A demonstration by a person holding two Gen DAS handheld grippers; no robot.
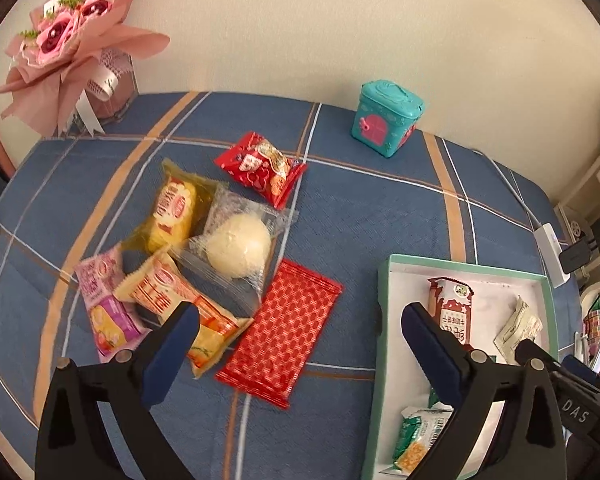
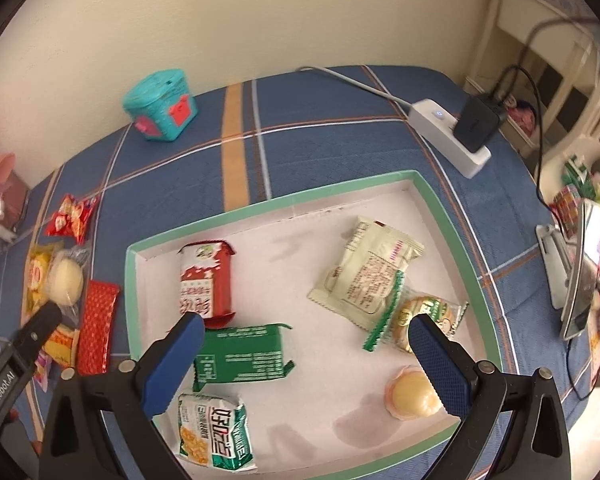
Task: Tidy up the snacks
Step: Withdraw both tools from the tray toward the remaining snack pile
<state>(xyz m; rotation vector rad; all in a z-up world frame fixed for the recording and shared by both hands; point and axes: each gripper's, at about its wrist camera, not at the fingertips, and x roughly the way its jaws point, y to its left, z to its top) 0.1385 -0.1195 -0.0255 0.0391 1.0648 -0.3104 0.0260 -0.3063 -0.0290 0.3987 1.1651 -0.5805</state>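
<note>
Right now my left tongs [image 1: 300,340] hang wide apart and empty above the red waffle-pattern packet [image 1: 284,330] on the table [image 1: 380,208]; my right tongs [image 2: 306,354] gape wide over the green-rimmed box [image 2: 440,216], above the dark green packet [image 2: 242,354].

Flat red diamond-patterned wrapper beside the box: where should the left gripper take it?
Grip the red wrapper across its narrow width near the close crimped end, coming from above. It lies flat on the cloth, its long sides clear, and the open left gripper likely spans it.

Pink bouquet [image 1: 66,36], teal tin [image 1: 386,118], power strip [image 2: 452,140]
</note>
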